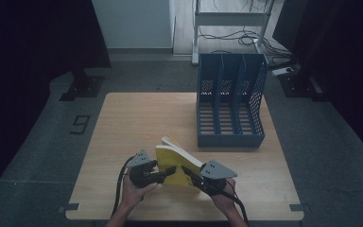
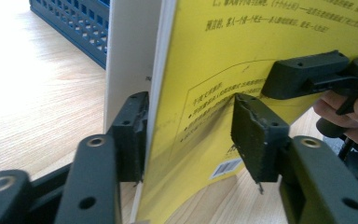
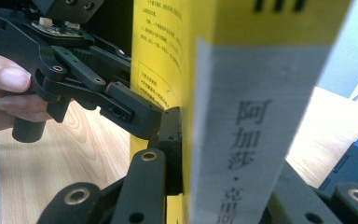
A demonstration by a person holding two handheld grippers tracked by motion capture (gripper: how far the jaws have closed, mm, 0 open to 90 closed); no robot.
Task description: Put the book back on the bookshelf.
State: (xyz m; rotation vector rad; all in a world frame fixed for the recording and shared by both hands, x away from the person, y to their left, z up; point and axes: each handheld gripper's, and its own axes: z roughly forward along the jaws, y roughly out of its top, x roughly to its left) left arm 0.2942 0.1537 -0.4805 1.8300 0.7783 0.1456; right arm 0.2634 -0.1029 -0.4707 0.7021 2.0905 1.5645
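The thick yellow paperback book stands up on the near half of the light wooden table, tilted, between the two hand-held grippers. It sits well short of the blue plastic three-slot file rack that stands at the table's far right.

Look at the left gripper: in the left gripper view its two black pads straddle the book's lower edge. The left pad lies right against the white page block, while the right pad stands clear of the yellow back cover, daylight between them. So those jaws are spread, the book between them but not pinched.

The right gripper is a different story. In the right gripper view the book's spine, grey-white with dark printed characters under a yellow band, rises straight up between its jaws, and the left pad presses flat on the yellow cover. The other jaw is mostly hidden behind the spine. This claw is clamped on the book and carries it.

From above, both hands come in from the near edge, the left hand and the right hand wrapped around their grips, each gripper's grey plate on top, jaw tips nearly meeting at the book's lower part. A barcode shows near the cover's bottom corner.
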